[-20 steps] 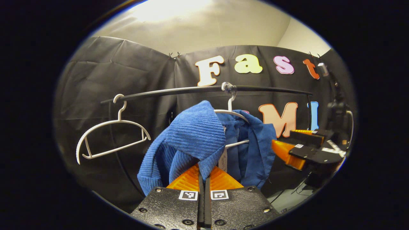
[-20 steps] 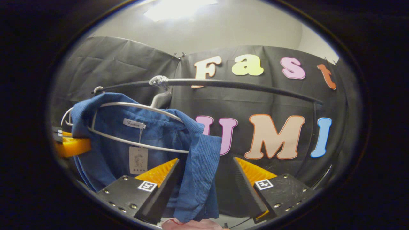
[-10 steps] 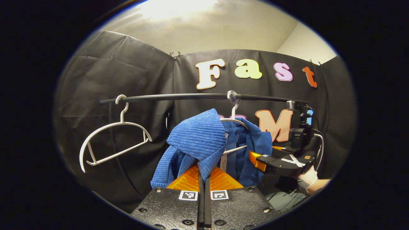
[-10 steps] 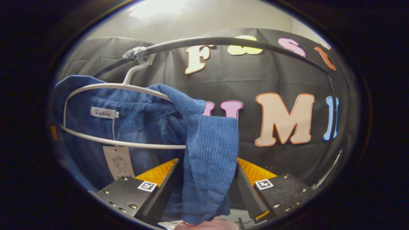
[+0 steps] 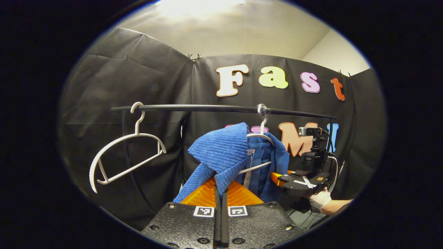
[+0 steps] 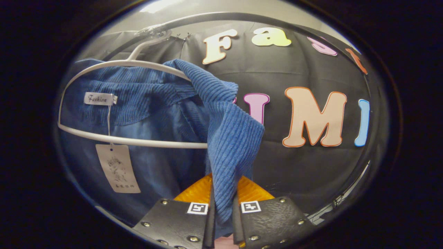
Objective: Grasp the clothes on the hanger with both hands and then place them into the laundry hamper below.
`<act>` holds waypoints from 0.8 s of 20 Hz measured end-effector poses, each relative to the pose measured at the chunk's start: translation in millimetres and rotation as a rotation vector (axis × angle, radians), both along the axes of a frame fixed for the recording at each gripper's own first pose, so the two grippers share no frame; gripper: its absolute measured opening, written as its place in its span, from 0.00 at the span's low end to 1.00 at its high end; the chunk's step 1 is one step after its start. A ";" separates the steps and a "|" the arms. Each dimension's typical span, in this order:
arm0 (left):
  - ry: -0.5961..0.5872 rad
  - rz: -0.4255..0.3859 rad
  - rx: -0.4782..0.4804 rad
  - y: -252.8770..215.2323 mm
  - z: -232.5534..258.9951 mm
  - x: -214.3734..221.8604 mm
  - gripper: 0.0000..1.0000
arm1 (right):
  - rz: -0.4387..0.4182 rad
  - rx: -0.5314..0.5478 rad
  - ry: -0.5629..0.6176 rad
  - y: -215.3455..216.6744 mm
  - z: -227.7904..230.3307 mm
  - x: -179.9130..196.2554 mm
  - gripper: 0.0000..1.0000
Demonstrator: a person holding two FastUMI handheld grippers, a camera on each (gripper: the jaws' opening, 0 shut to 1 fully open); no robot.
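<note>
A blue ribbed garment (image 5: 221, 152) (image 6: 155, 103) hangs on a white hanger (image 5: 260, 136) (image 6: 114, 65) from a black rail (image 5: 214, 108). My left gripper (image 5: 220, 183) is shut on a fold of its near shoulder, pulled off the hanger's end. In the right gripper view my right gripper (image 6: 223, 193) is shut on the other shoulder's hanging fold, close under the hanger. The left gripper view also shows the right gripper (image 5: 297, 178) beside the garment, held by a gloved hand (image 5: 320, 200). A paper tag (image 6: 117, 168) dangles inside the collar.
An empty white hanger (image 5: 124, 152) hangs tilted at the rail's left end. The rail's upright post (image 5: 331, 135) stands at the right. A bit of pink shows below the right gripper's fingers, too small to identify.
My right gripper moved in under the hanger and shut on the garment's hanging fold. My left gripper, still shut on the other shoulder, drew back and pulled that shoulder away from the hanger.
</note>
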State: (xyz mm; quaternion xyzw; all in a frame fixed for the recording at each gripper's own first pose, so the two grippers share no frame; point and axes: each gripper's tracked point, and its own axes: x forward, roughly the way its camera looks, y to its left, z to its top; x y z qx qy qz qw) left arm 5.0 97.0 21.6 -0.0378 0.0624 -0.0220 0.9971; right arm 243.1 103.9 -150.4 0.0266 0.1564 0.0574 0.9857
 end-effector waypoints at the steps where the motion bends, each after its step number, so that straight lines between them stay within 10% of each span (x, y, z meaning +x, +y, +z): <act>1: -0.002 -0.002 0.002 0.5 2.2 -1.2 0.00 | 0.009 -0.011 0.004 -0.3 0.9 -2.9 0.06; 16: -0.030 0.066 -0.026 33.9 34.0 -9.8 0.00 | -0.149 0.001 -0.081 -86.2 41.3 12.6 0.06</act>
